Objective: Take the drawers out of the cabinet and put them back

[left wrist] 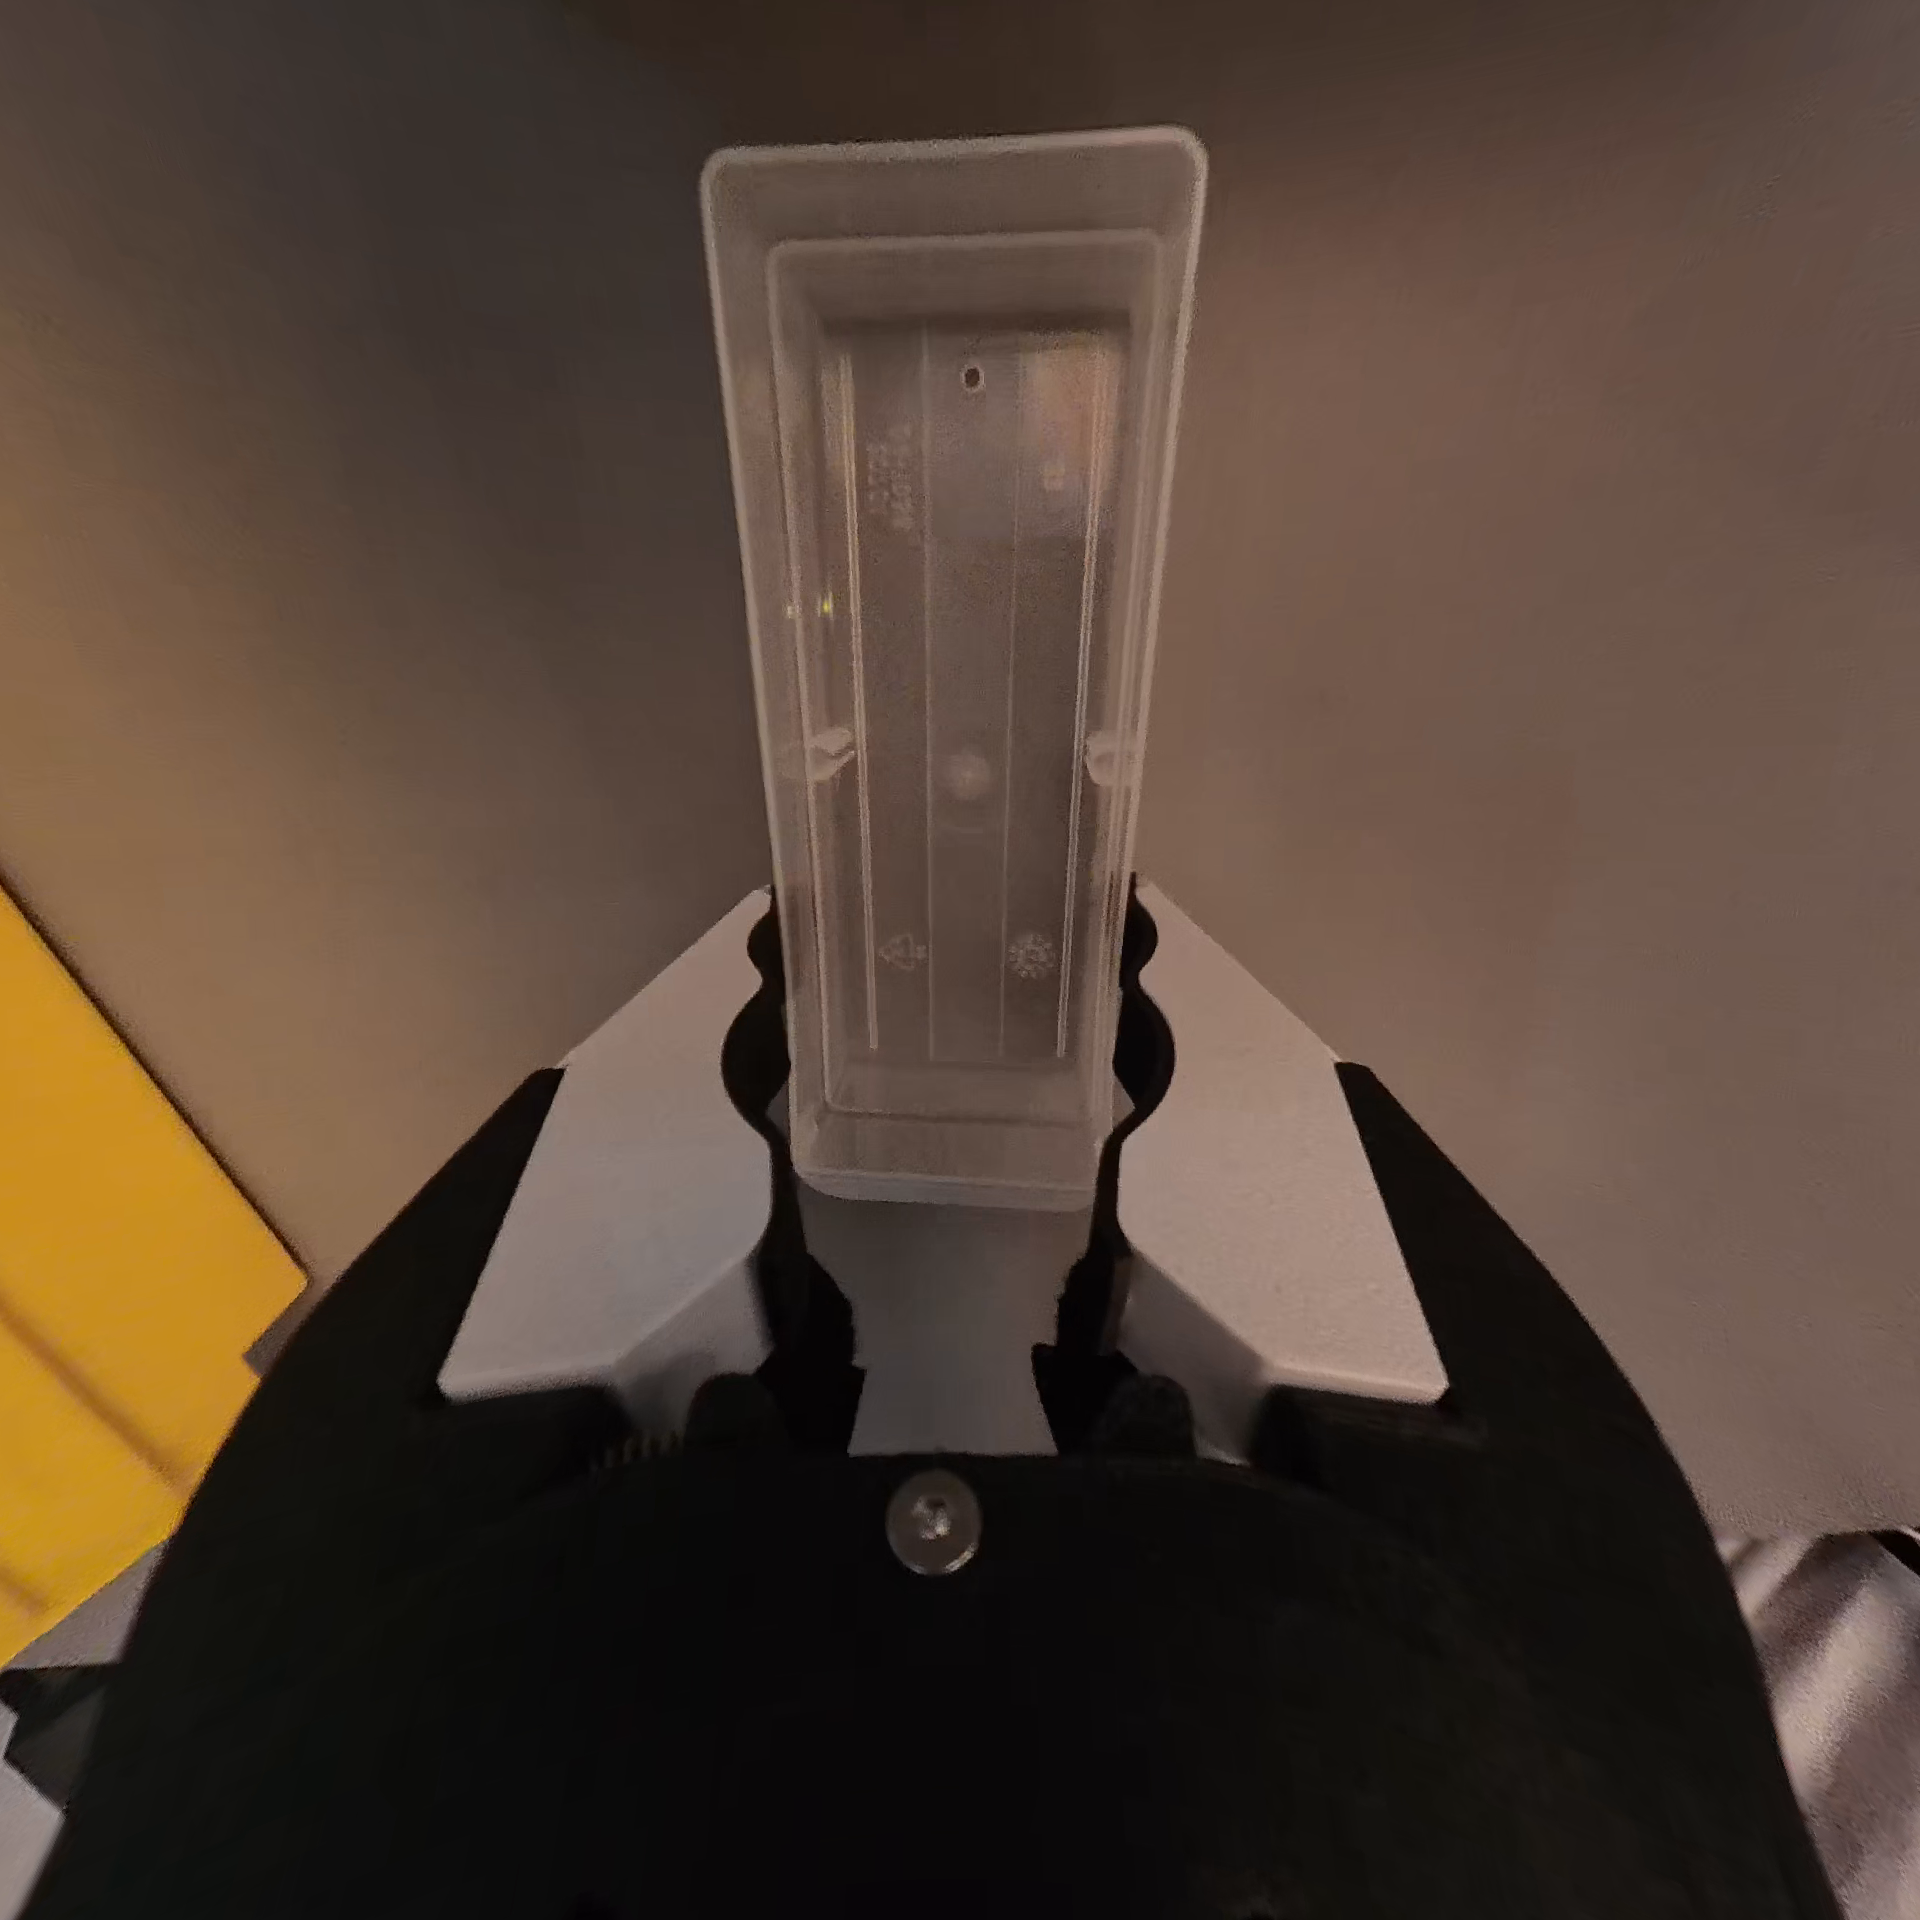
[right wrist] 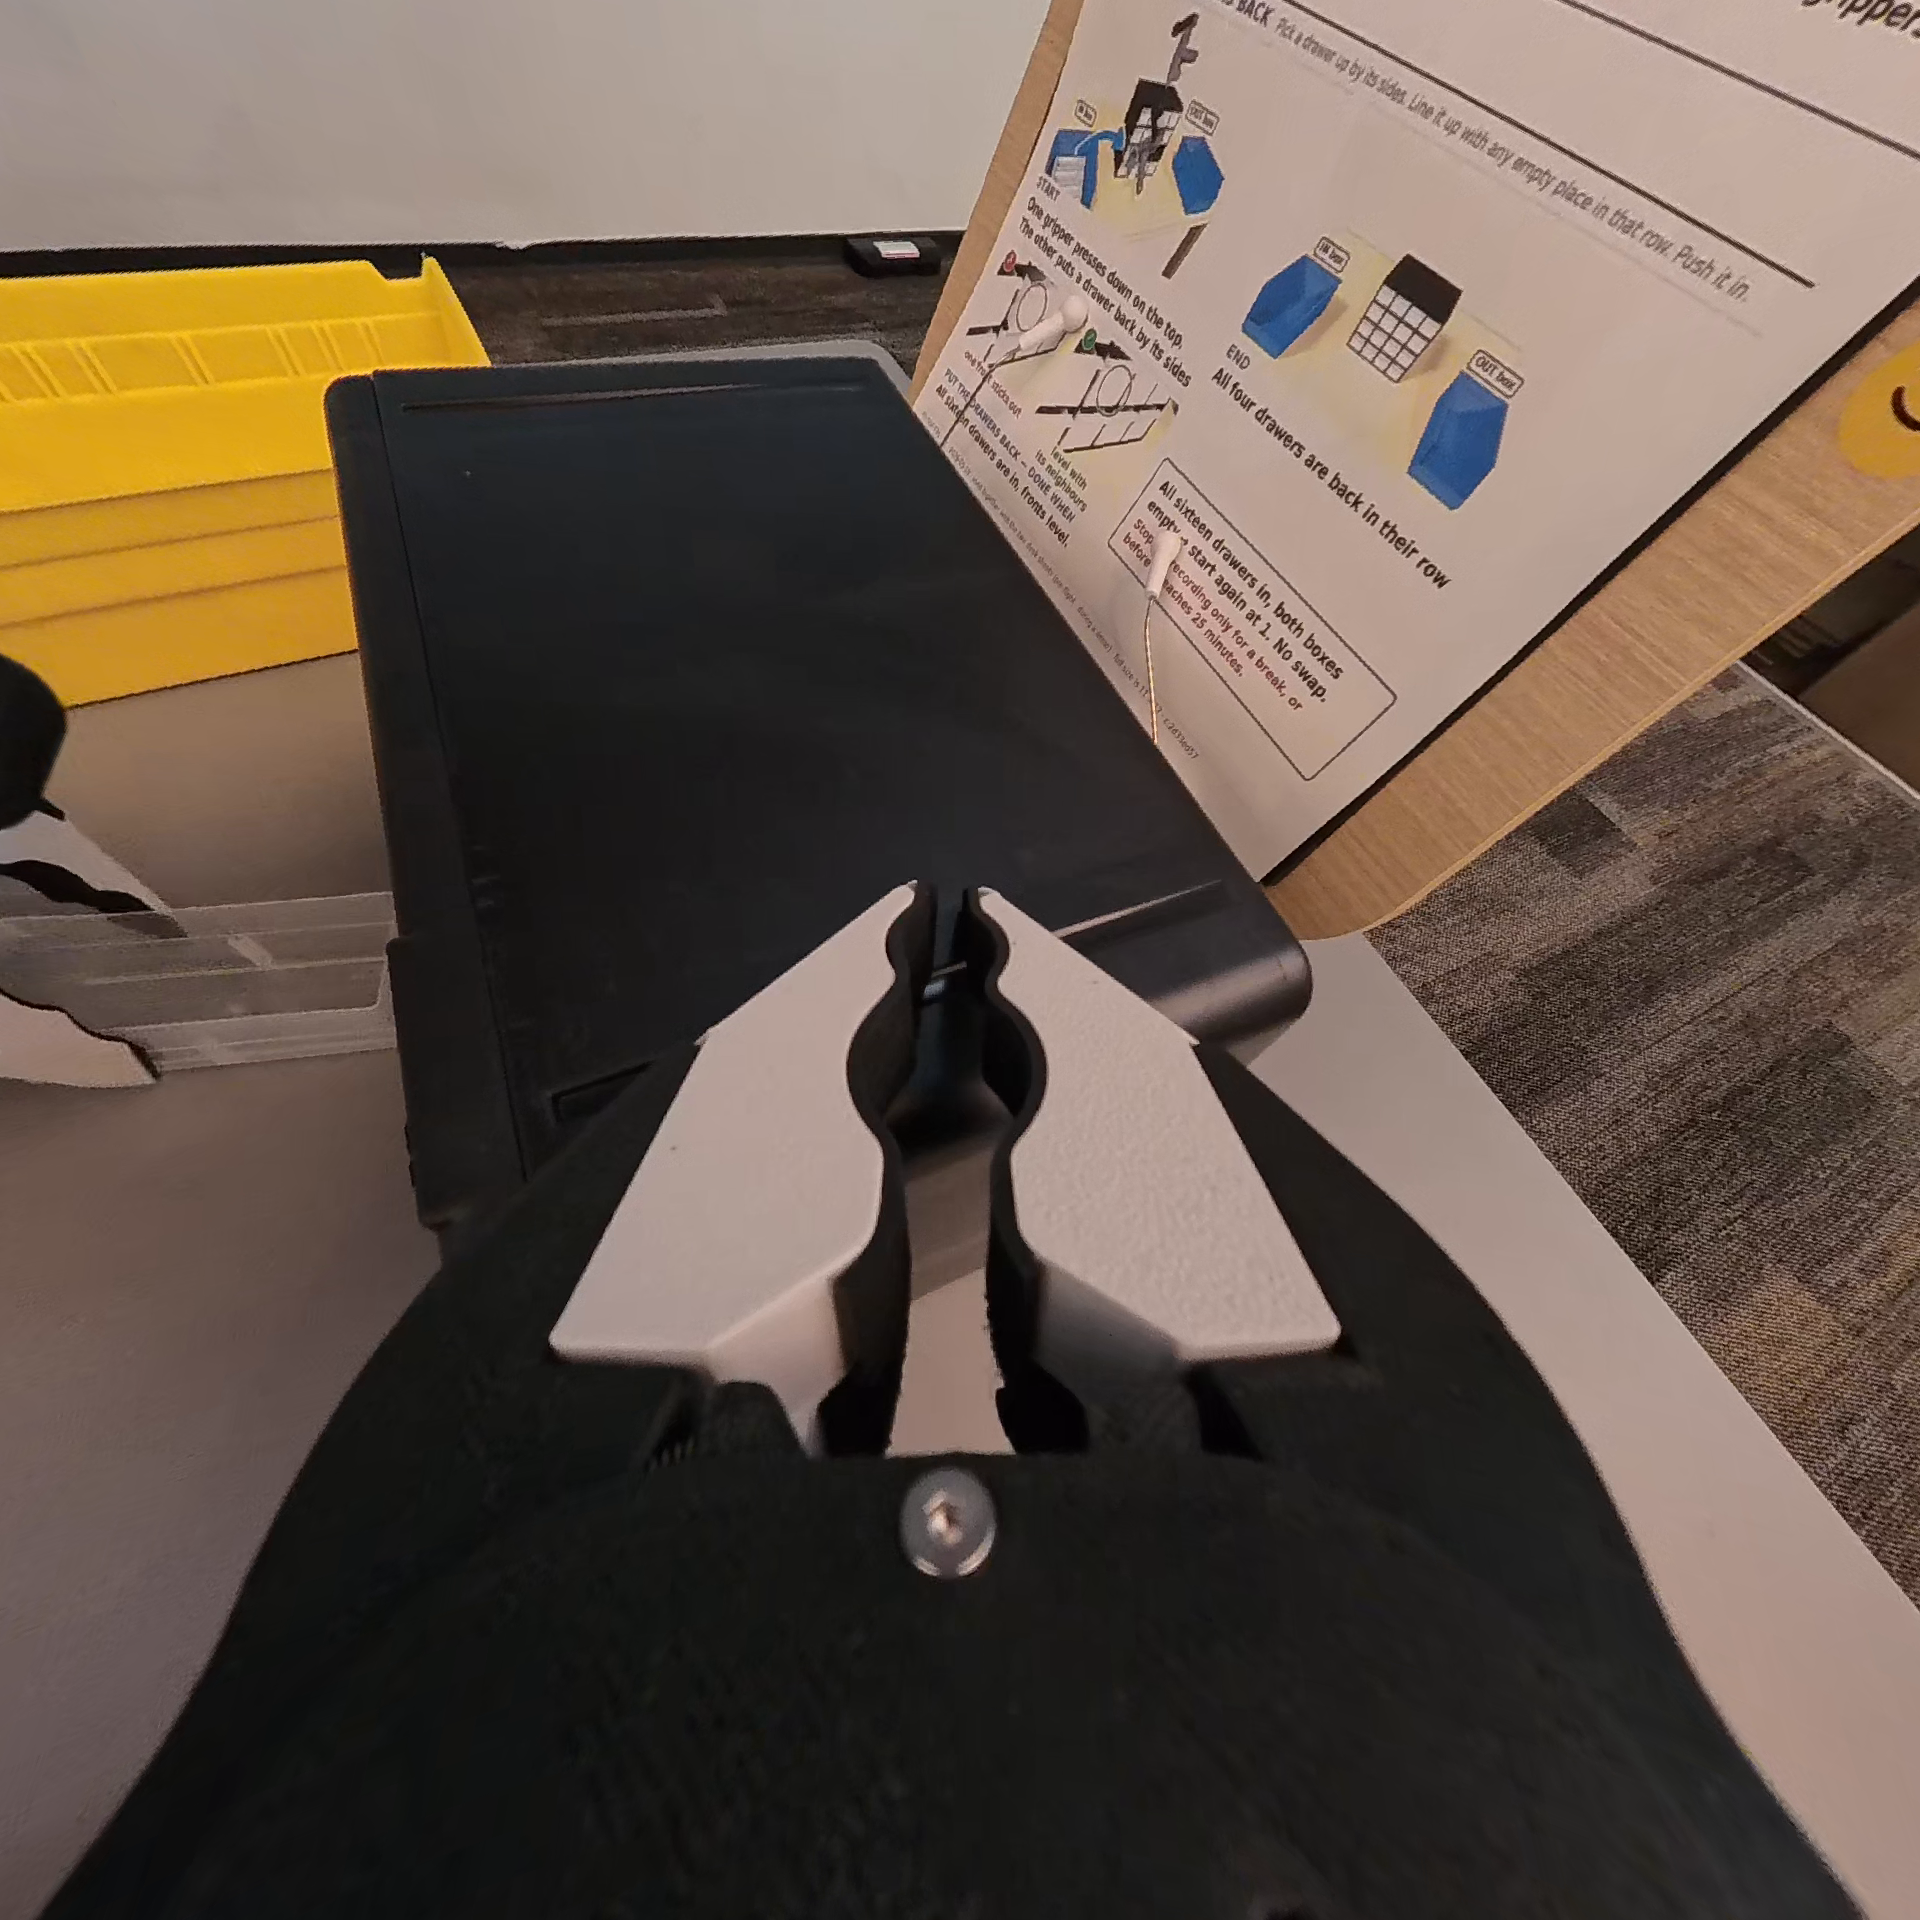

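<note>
Drawers are the business here, and one clear plastic drawer (left wrist: 956, 665) is pinched by its long sides at the near end between the fingers of the left gripper (left wrist: 951, 997), open top facing the camera, its far end reaching toward 12 o'clock above the grey table (left wrist: 1558, 623). It is empty, long and narrow, with faint moulded ribs and a small hole in the floor. In the right wrist view the same drawer sits at 9 o'clock, just beside the left face of the black cabinet (right wrist: 727, 675), touching it or nearly so; I cannot tell whether it is partly inside a slot. The right gripper (right wrist: 948, 904) has its fingers pressed almost together on nothing, tips over the near end of the cabinet top, apparently bracing it; whether they touch it I cannot tell. My reading is that a drawer is either coming out or going back in, which of the two is not clear. The next move calls for keeping the drawer square to its slot while the cabinet is held firm. A yellow bin (right wrist: 187, 457) stands at 10 o'clock, and an instruction sheet (right wrist: 1403, 343) leans at 1 o'clock.
</note>
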`<action>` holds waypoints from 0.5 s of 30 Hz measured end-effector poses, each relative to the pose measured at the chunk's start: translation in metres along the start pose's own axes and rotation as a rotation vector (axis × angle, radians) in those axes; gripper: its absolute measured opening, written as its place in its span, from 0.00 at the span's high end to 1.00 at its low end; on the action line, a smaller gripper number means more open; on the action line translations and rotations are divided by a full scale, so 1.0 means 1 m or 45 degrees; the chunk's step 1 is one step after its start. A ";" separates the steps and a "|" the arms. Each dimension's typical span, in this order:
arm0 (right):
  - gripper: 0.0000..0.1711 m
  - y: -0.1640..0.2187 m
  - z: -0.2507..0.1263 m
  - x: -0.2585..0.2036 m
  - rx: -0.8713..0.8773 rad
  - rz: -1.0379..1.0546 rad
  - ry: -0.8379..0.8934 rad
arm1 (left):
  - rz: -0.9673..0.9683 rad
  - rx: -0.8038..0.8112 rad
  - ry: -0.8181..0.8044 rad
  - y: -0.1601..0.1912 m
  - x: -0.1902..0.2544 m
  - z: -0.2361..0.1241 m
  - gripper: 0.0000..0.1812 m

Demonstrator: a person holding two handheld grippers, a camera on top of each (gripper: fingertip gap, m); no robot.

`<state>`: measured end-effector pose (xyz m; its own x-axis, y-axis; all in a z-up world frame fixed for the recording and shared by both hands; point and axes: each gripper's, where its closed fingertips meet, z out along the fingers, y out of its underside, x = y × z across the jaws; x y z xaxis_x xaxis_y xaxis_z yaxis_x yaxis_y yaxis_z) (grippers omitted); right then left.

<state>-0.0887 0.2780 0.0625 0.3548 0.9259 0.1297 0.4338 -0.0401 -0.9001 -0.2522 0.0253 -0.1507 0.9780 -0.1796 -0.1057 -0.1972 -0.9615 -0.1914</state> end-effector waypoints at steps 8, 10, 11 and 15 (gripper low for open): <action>0.98 0.000 0.000 0.000 -0.001 0.002 0.001 | 0.048 -0.027 -0.025 -0.001 -0.001 0.001 0.67; 0.98 0.000 0.000 0.000 -0.001 0.001 0.000 | 0.040 -0.011 -0.010 -0.004 0.000 -0.004 0.68; 0.98 0.000 0.000 0.000 -0.001 0.002 -0.002 | 0.025 0.005 0.006 -0.008 0.001 -0.007 0.68; 0.97 0.000 0.000 0.000 0.004 0.010 -0.010 | -0.045 0.069 0.026 -0.024 0.000 -0.023 0.68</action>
<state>-0.0887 0.2781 0.0626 0.3515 0.9285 0.1197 0.4283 -0.0458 -0.9025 -0.2465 0.0434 -0.1237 0.9855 -0.1503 -0.0780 -0.1652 -0.9546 -0.2477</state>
